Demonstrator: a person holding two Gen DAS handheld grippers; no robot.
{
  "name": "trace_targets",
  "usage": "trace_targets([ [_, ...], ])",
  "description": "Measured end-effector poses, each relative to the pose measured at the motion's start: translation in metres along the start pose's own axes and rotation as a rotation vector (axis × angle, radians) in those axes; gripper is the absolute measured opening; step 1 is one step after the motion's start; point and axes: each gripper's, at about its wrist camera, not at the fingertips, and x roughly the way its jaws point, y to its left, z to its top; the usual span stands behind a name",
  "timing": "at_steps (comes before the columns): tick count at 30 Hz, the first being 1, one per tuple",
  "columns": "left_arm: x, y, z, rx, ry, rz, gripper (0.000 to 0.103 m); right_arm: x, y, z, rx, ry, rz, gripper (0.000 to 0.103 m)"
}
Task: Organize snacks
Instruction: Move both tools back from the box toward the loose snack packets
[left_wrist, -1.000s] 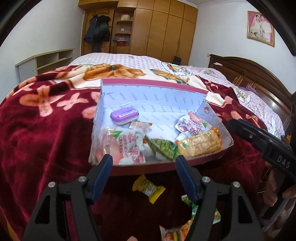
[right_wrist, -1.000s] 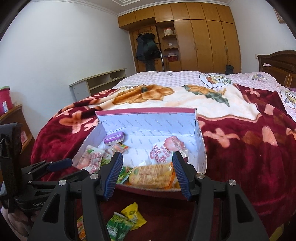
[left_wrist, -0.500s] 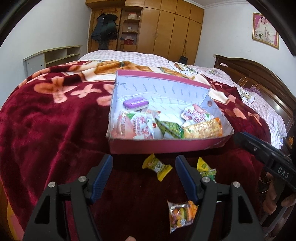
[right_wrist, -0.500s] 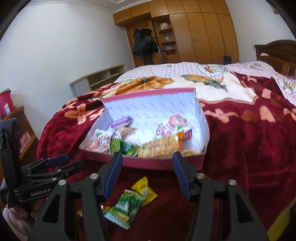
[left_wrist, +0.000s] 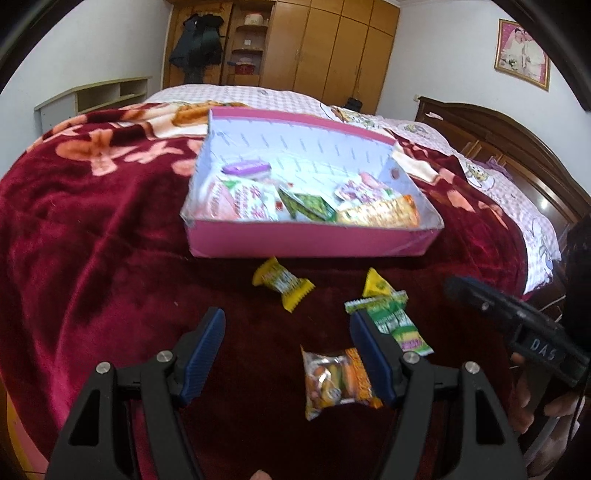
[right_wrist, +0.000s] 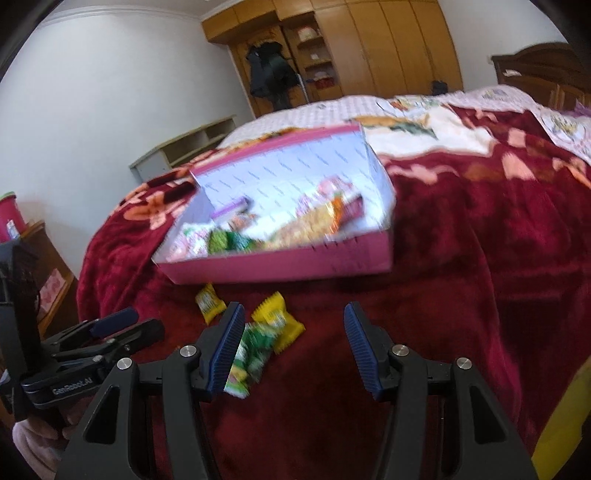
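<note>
Hovering low over the dark red blanket (left_wrist: 92, 236) on the bed, the left tool (left_wrist: 286, 356) has its blue-padded fingers (left_wrist: 207, 350) spread apart with nothing between them. Just beside its right-hand finger lies a clear packet with orange and yellow print (left_wrist: 338, 380), and touching that finger's tip from behind is a green packet (left_wrist: 397, 325). A yellow triangular snack (left_wrist: 375, 284) sits against the green packet's far end, and a yellow twist-ended candy (left_wrist: 282, 284) lies a little to its left.

The right tool (right_wrist: 293, 350) is likewise apart and empty; in its blurred view the green packet (right_wrist: 251, 354) lies partly behind its left-hand finger, with two yellow snacks just beyond. The left tool (right_wrist: 110, 325) shows at that view's lower left, gripped by a hand (right_wrist: 40, 439).

Farther back, a pink-sided open box (left_wrist: 306, 242) rests on the blanket, near the loose snacks. It holds a purple tin (left_wrist: 245, 168), a pink-and-white bag (left_wrist: 240, 201), a green pea packet (left_wrist: 308, 206) and a golden cracker pack (left_wrist: 380, 214). Beyond stand a wooden wardrobe (left_wrist: 332, 48) and headboard (left_wrist: 517, 144).
</note>
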Motion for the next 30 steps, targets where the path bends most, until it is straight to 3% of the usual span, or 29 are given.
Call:
trace_targets([
  [13, 0.005, -0.021, -0.022, 0.111, 0.043, -0.050, 0.074, 0.004, -0.010, -0.025, 0.045, 0.050, -0.006, 0.057],
  [30, 0.021, -0.022, -0.031, 0.152, 0.056, 0.042, 0.071, 0.019, -0.008, -0.044, 0.016, 0.079, -0.062, 0.058],
])
